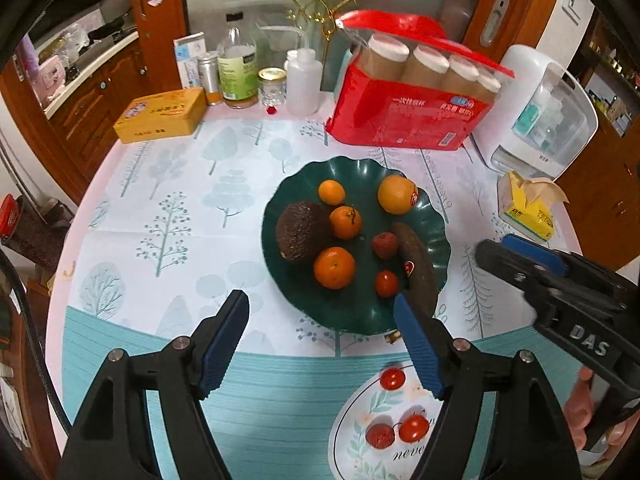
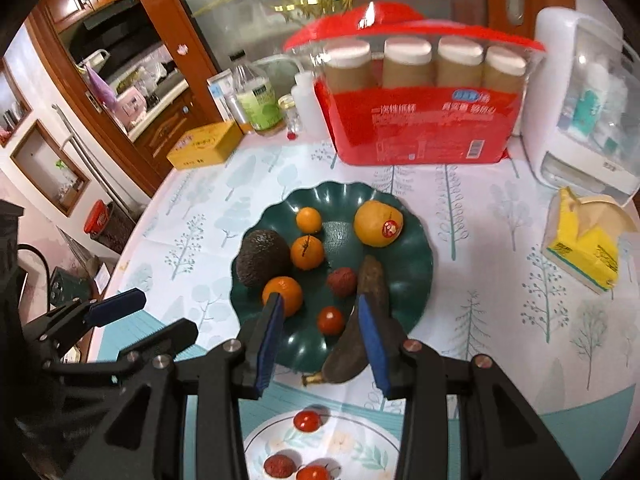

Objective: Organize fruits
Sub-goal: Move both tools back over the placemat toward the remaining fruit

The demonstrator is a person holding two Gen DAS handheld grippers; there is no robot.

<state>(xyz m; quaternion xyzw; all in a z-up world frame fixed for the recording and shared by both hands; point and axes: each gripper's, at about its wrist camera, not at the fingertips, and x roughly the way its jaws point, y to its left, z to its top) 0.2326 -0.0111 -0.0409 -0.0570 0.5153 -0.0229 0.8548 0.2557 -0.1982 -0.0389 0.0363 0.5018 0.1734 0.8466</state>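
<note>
Green plate [image 1: 434,216]: three mandarins, orange [image 1: 396,194], avocado [image 1: 300,232], lychee [image 1: 385,245], cherry tomato [image 1: 386,283], dark banana [image 1: 416,270] at 4 o'clock; white plate [image 1: 352,412]: two tomatoes, one lychee; sorting partway, judged; left gripper [image 1: 320,332] wide, empty; right gripper [image 2: 322,338] narrow, empty.

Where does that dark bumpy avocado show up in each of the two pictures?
Left wrist view: the avocado lies at the left edge of the green plate, just left of centre.
Right wrist view: the avocado is again on the plate's left side, left of centre.
Shared landmark: the red package stands behind the plate in both.
</note>
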